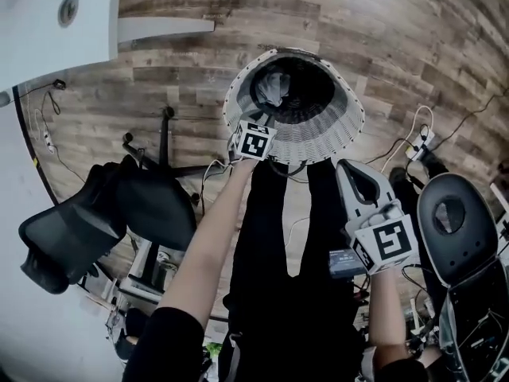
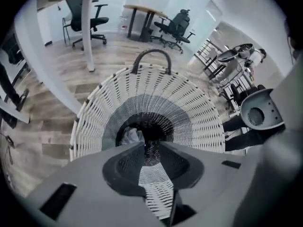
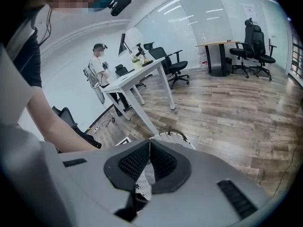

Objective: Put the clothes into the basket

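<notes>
Head view, seen from above: the wood-plank floor (image 1: 382,46) filled the field. On it stood the white woven basket (image 1: 330,126), with a grey garment (image 1: 273,88) lying at the bottom of its dark well. No other clothes lay on the floor in any view, so the loading was judged finished or nearly so, with at most a check for stray pieces left to do. The left gripper (image 2: 150,148) hung over the near rim of the basket. The right gripper (image 1: 354,177) was nearer the person and clear of the rim.

Left gripper view: looked straight down into the basket and showed the garment. The jaws stood a narrow slit apart, with nothing between them but the weave beyond.

Right gripper view: the jaw tips met, holding nothing. Only the basket's rim and dark handle (image 3: 176,133) showed over them, so its interior was hidden. This view alone took in a white desk (image 3: 137,79) and a second person (image 3: 99,65) standing behind it.
</notes>
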